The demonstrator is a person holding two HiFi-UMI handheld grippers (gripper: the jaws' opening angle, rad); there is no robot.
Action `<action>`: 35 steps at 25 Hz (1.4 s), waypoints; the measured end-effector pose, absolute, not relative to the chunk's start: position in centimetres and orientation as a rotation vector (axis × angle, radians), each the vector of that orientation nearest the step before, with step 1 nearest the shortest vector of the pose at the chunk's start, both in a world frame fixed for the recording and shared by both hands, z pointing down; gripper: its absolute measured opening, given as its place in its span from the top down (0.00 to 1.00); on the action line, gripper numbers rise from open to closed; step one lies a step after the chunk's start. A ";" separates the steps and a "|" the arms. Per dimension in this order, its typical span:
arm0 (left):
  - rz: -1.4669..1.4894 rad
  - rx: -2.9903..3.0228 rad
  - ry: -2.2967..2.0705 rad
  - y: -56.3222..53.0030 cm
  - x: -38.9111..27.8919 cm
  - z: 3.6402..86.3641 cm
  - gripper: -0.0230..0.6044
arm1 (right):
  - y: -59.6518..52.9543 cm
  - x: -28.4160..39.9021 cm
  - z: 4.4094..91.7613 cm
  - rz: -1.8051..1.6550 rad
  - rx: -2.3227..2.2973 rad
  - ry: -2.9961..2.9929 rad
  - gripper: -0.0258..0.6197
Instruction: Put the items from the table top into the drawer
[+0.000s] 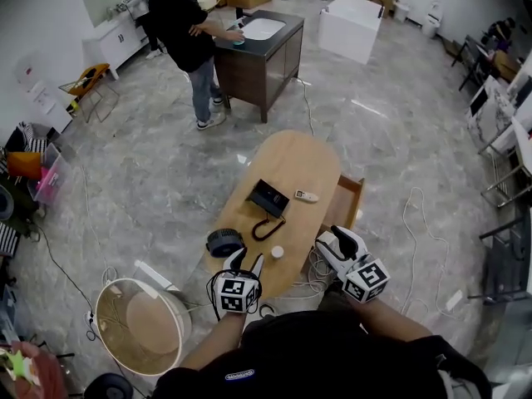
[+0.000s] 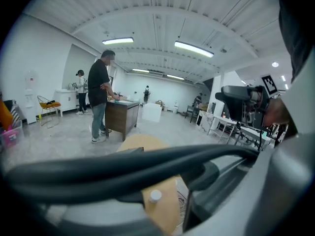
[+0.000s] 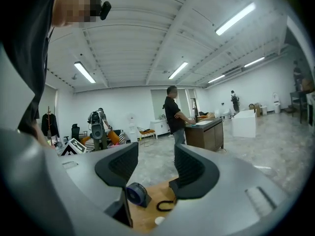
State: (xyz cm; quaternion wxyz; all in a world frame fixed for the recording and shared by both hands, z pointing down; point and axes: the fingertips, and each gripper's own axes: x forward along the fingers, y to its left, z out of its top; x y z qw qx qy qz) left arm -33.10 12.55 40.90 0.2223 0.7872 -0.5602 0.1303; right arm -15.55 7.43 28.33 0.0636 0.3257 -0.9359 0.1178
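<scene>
item: oval table [image 1: 299, 160] with five loose things on top. none is yet in the drawer [image 1: 347, 199], which stands pulled open at the table's right side.

contents, far to near:
- black flat device [image 1: 268, 198], with the remote [image 1: 306, 196] just right of it
- black cable loop [image 1: 268, 228]
- small white cap [image 1: 277, 252]
- round black fan [image 1: 224, 242] at the near left edge

left gripper [image 1: 247, 261]: claw spread, nothing in it, at the table's near edge beside the fan and cap. a dark cord crosses its own view.

right gripper [image 1: 334, 241]: claw wide apart and empty, by the drawer's near corner, facing the fan and loop.

step, as judged: first reach-in.

handling notes:
- take the cap or fan with the left gripper, as these are nearest.
- centre the thing between the pads before closing.
- seat low on the fan's rim, since it may roll.
- keep the right gripper for the remote, which is closest to the drawer.
- lift clear of the drawer wall before lowering.
</scene>
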 end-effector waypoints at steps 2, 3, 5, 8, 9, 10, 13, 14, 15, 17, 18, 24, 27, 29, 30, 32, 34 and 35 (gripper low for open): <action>0.406 2.158 -1.550 12.3 -32.3 42.3 0.64 | 6.7 -14.9 29.3 0.386 0.947 -2.841 0.58; 0.418 2.146 -1.558 12.2 -32.0 43.0 0.65 | 6.3 -14.5 29.9 0.404 0.925 -2.851 0.58; 0.444 2.119 -1.585 12.0 -31.5 44.6 0.65 | 5.5 -13.6 31.5 0.456 0.876 -2.874 0.58; 0.499 2.057 -1.638 10.6 -31.0 47.4 0.66 | 3.3 -12.4 34.5 0.530 0.770 -2.894 0.58; 0.515 2.023 -1.652 10.0 -30.7 48.5 0.66 | 2.6 -11.9 35.5 0.549 0.730 -2.890 0.58; 0.528 1.985 -1.660 9.6 -30.4 49.6 0.66 | 2.1 -11.2 36.3 0.566 0.693 -2.880 0.57; 0.559 1.861 -1.662 9.4 -29.0 53.2 0.66 | 1.4 -8.4 38.1 0.598 0.603 -2.840 0.57; 0.573 1.823 -1.655 9.5 -28.7 54.6 0.66 | 1.4 -7.3 38.7 0.603 0.583 -2.825 0.57; 0.593 1.792 -1.645 9.6 -28.4 56.1 0.66 | 1.3 -6.2 39.4 0.608 0.573 -2.810 0.57; 0.651 1.757 -1.612 9.4 -27.6 59.2 0.66 | 0.8 -3.9 40.9 0.633 0.588 -2.777 0.57; 0.687 1.753 -1.592 9.1 -27.1 60.6 0.66 | 0.5 -2.6 41.7 0.653 0.610 -2.757 0.57; 0.894 1.763 -1.504 8.5 -25.6 68.3 0.65 | 0.6 1.5 45.5 0.736 0.701 -2.680 0.57; 0.941 1.717 -1.453 8.8 -25.3 71.0 0.64 | 1.3 1.5 46.5 0.768 0.692 -2.673 0.57; 0.972 1.686 -1.428 9.1 -25.2 72.4 0.62 | 2.0 1.2 46.9 0.782 0.673 -2.675 0.57; 0.990 1.677 -1.417 9.1 -25.1 73.0 0.60 | 2.3 1.1 47.0 0.791 0.662 -2.678 0.57; 1.027 1.663 -1.395 8.8 -25.2 74.3 0.58 | 2.9 1.2 47.9 0.810 0.645 -2.662 0.57; 1.072 1.652 -1.372 8.4 -25.3 75.4 0.54 | 3.1 1.6 48.8 0.828 0.645 -2.633 0.57; 1.092 1.648 -1.362 8.1 -25.3 76.0 0.53 | 3.0 1.7 49.0 0.847 0.651 -2.629 0.57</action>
